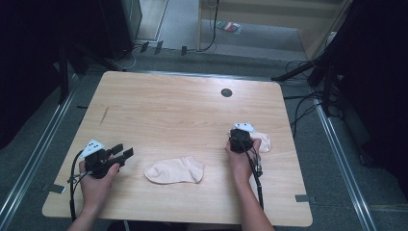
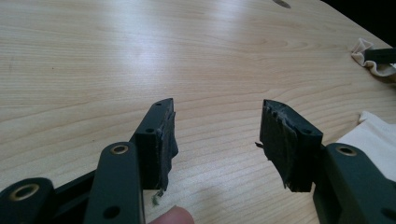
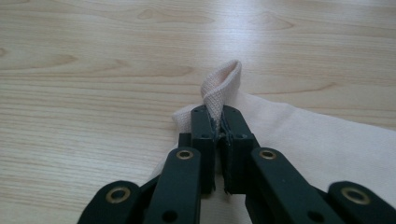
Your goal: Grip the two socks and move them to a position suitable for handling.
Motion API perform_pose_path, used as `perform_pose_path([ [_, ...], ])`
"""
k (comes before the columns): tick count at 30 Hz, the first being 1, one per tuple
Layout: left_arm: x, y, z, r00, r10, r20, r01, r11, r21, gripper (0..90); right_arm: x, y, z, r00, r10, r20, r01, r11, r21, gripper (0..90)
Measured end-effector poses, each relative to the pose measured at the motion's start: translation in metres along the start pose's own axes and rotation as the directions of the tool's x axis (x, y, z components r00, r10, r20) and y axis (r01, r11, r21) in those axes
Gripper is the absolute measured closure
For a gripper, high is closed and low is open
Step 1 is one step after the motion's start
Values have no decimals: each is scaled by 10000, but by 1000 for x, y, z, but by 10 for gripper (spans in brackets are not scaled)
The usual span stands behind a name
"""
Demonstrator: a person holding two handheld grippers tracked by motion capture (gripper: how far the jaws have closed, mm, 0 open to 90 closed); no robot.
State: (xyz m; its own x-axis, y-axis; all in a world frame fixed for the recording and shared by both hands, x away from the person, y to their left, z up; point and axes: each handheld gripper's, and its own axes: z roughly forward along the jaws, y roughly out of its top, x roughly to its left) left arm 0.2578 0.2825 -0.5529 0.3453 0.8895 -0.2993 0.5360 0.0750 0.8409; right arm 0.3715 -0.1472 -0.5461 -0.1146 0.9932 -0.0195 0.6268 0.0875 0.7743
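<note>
Pinched sock (image 3: 219,88) edge is sitting in my right gripper (image 3: 218,122); my left gripper (image 2: 217,133) is hanging open, second sock (image 1: 175,170) lying rightward of it

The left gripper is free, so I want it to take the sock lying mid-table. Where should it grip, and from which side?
Probably the near end of the middle sock, from its left, where the open left gripper already faces it. It lies flat, so pinch up an edge, as the right gripper has done with the other sock.

On the table (image 1: 159,101), one sock (image 1: 175,170) lies between both tools; the other sock (image 1: 263,141) lies under the right tool (image 1: 239,139), pinched.
</note>
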Motion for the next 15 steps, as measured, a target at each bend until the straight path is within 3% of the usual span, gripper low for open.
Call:
perform_pose_path([
  [6,0,0,0,10000,-35,8,35,10000,-6,460,26,13,-13,9965,-363,-755,341,9989,-307,870],
  [9,0,0,0,10000,-50,-3,50,10000,-25,460,45,26,-23,9849,-520,-1650,435,9976,-548,870],
  [15,1,0,0,10000,-70,3,70,10000,-53,459,88,48,-36,9553,-832,-2836,607,9943,-874,867],
])
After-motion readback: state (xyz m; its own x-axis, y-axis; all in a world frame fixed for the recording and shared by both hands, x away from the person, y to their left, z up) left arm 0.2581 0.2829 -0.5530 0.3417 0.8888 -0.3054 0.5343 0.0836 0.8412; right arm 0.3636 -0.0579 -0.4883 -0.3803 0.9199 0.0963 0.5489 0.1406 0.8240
